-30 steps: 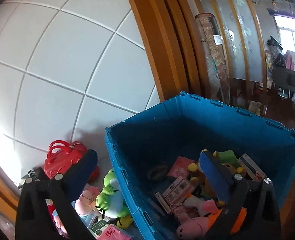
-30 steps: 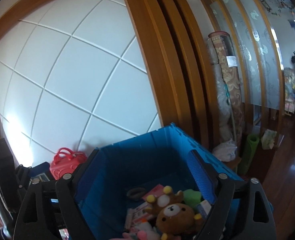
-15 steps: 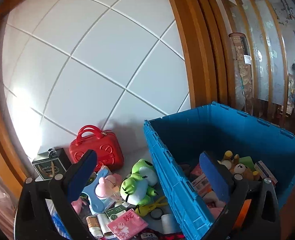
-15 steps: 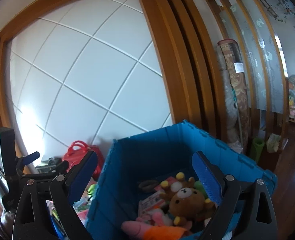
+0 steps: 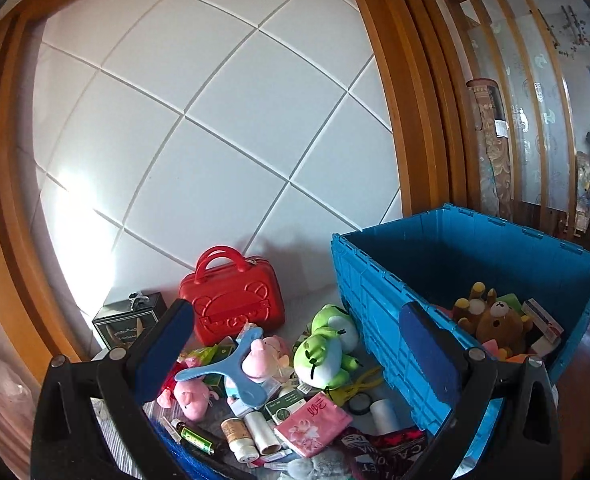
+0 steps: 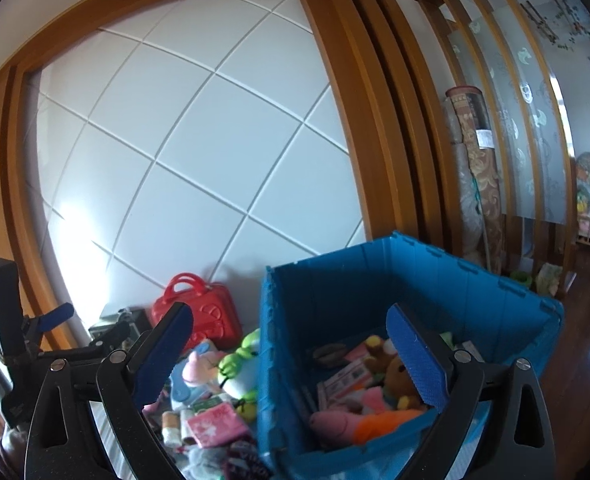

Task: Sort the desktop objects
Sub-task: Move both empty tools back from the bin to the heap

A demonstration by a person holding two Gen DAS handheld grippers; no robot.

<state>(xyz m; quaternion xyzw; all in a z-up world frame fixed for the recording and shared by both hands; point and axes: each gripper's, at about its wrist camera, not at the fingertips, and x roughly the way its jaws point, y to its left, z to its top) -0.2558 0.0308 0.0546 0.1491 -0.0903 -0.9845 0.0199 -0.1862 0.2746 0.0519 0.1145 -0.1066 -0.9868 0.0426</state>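
A blue crate (image 5: 379,300) stands at the right and holds a brown bear plush (image 5: 495,320), small boxes and other toys. Left of it lies a pile: a green frog plush (image 5: 327,352), a pink pig plush (image 5: 263,354), a light blue Y-shaped tool (image 5: 235,372), a pink pouch (image 5: 315,424), small bottles and rolls. My left gripper (image 5: 295,344) is open and empty above the pile. My right gripper (image 6: 291,350) is open and empty over the crate's left wall (image 6: 271,352). The left gripper (image 6: 55,316) shows at the far left of the right wrist view.
A red toy suitcase (image 5: 231,292) and a dark gift box (image 5: 129,320) stand against the white tiled wall behind the pile. A wooden frame and screen run behind the crate. A rolled carpet (image 5: 491,140) leans at the back right. Dark wood floor lies to the right.
Both grippers have pulled back and swung left from over the crate. The left wrist view now shows the pile of objects beside the crate. Both jaws stayed open and empty.
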